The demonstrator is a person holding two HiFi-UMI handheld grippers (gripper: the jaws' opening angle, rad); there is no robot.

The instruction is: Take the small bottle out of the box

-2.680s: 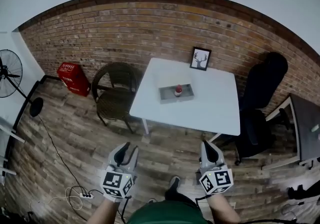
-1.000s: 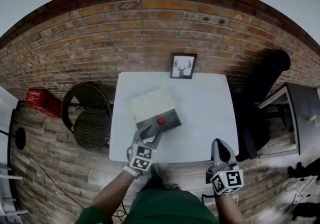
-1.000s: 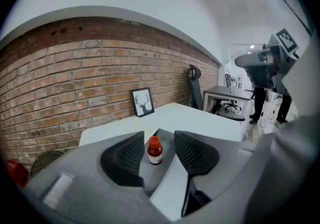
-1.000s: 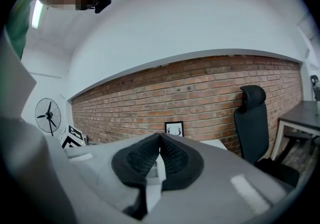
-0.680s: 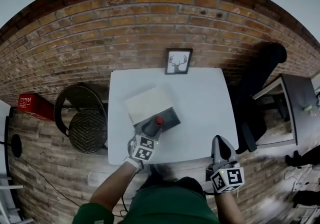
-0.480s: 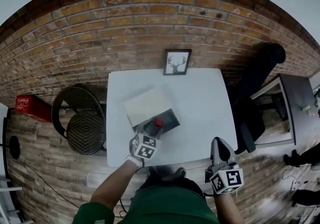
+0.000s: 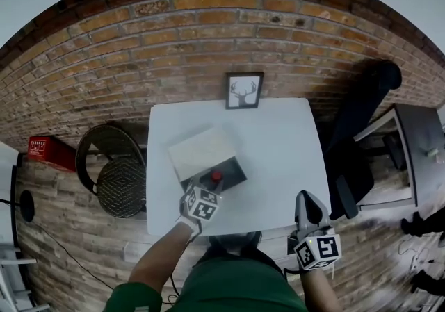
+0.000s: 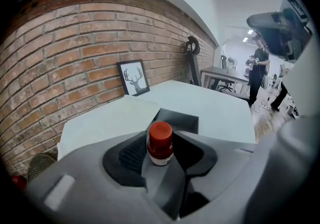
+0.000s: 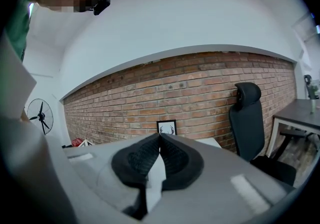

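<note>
A small bottle (image 8: 160, 144) with a red cap (image 7: 216, 175) stands in a shallow dark box (image 7: 235, 167) on the white table (image 7: 278, 144). My left gripper (image 8: 161, 140) reaches into the box from the near side. Its jaws are closing, the bottle stands upright between them, and both pads lie against its sides. In the head view the left gripper (image 7: 211, 180) covers most of the bottle's body. My right gripper (image 7: 306, 201) hangs off the table's near right corner, shut with nothing in it, the same as in its own view (image 9: 159, 138).
A pale lid (image 7: 201, 151) lies against the box's far left side. A framed deer picture (image 7: 243, 90) leans on the brick wall at the table's back edge. A wicker chair (image 7: 115, 185) stands left of the table, a black office chair (image 7: 361, 116) right of it.
I walked up to the table. My left gripper moved forward into the box and came round the bottle. The right gripper stayed low at the right.
</note>
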